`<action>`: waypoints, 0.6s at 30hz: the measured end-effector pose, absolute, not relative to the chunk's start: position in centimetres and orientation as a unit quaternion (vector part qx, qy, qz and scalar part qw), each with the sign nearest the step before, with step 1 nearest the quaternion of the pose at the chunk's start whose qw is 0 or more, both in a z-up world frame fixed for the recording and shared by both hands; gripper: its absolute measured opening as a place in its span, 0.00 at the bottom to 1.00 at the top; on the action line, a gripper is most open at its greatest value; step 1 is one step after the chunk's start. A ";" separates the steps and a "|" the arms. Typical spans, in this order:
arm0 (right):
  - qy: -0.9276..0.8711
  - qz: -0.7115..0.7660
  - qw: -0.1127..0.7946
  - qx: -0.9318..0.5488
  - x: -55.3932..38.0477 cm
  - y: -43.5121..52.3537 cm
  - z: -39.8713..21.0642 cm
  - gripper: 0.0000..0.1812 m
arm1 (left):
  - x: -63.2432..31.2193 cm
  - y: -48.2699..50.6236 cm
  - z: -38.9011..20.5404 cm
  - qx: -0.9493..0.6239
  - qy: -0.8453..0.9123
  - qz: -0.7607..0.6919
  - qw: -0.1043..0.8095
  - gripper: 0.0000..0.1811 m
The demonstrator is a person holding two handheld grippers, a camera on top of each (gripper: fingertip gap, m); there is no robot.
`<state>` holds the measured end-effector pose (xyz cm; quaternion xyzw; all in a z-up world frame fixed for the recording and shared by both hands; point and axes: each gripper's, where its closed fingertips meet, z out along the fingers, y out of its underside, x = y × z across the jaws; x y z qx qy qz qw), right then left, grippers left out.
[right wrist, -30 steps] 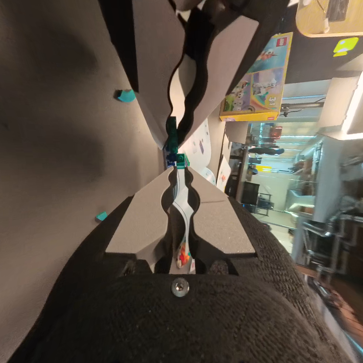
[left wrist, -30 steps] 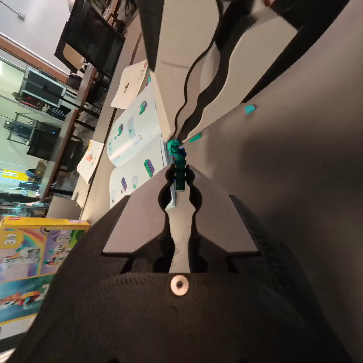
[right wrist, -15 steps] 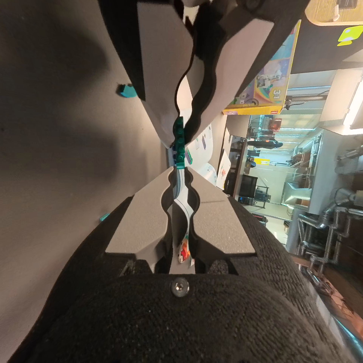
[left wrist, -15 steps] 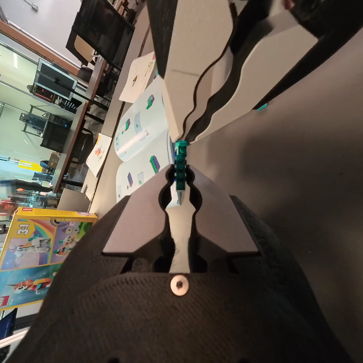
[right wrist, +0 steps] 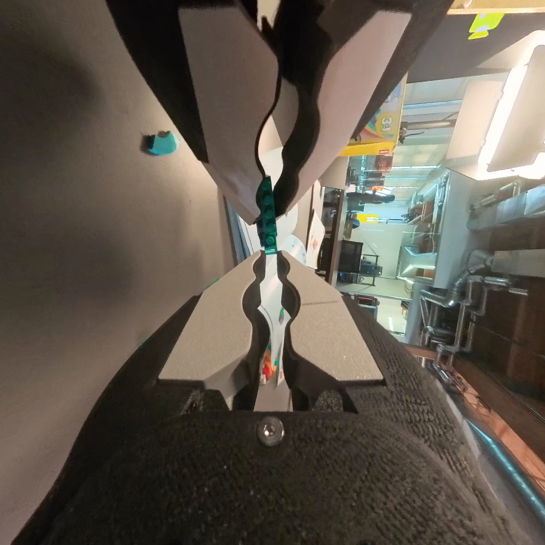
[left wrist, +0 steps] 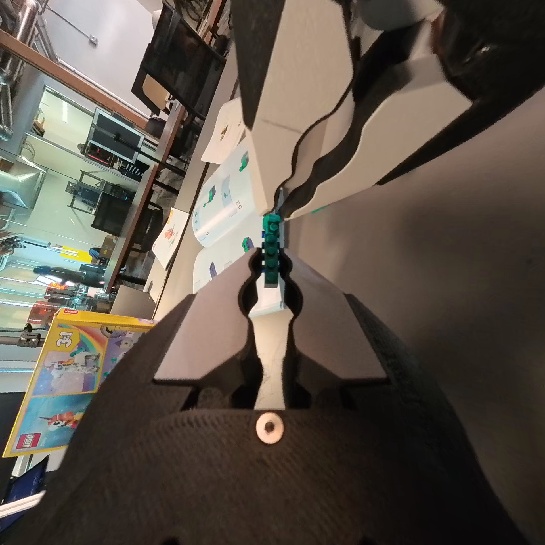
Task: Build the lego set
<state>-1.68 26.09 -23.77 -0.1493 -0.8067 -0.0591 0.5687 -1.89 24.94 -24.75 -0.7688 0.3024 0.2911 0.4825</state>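
Note:
My left gripper [left wrist: 270, 251] is shut on a dark green studded plate [left wrist: 271, 261], with a bit of blue under it. The plate sticks out forward, above the table. My right gripper [left wrist: 277, 213] meets it tip to tip from the far side, and its tips are closed on a small lighter teal piece [left wrist: 270, 218] at the plate's free end. In the right wrist view, my right gripper [right wrist: 270, 254] pinches the teal piece's edge [right wrist: 270, 250]. The left gripper [right wrist: 267, 216] comes in from above holding the green plate [right wrist: 267, 206].
An open instruction booklet [left wrist: 224, 212] lies on the grey table [left wrist: 442, 265] beyond the grippers. A yellow set box [left wrist: 67, 368] stands at the left. A loose teal piece [right wrist: 160, 144] lies on the table, and another [left wrist: 317, 210] lies by the right gripper. Only a small space, under 4 cm, lies between the two pairs of fingers.
The teal piece, which stuck out sideways at the plate's end, now sits in line with the plate. Both grippers stay shut and tip to tip, turned slightly.

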 end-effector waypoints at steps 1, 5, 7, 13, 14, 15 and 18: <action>-0.809 -0.059 0.566 -0.149 -1.7 26.1 -23.8 0.03 | -1.9 25.0 -24.8 -0.768 0.305 0.290 0.483 0.06; -0.817 -0.040 0.555 -0.153 -1.5 26.1 -24.0 0.03 | -1.6 25.0 -24.9 -0.762 0.318 0.286 0.486 0.06; -0.821 -0.024 0.549 -0.158 -1.4 26.0 -24.1 0.03 | -1.6 25.0 -24.9 -0.756 0.327 0.294 0.485 0.06; -0.831 0.013 0.525 -0.182 -1.2 26.1 -24.5 0.03 | -1.4 25.1 -25.2 -0.739 0.353 0.331 0.470 0.06; -0.833 0.021 0.520 -0.188 -1.2 26.1 -24.6 0.03 | -1.4 25.1 -25.2 -0.734 0.358 0.340 0.466 0.06; -0.834 0.029 0.515 -0.195 -1.1 26.1 -24.6 0.03 | -1.4 25.1 -25.2 -0.730 0.363 0.349 0.463 0.06; -0.835 0.040 0.510 -0.204 -1.1 26.1 -24.7 0.03 | -1.3 25.1 -25.1 -0.724 0.366 0.359 0.461 0.06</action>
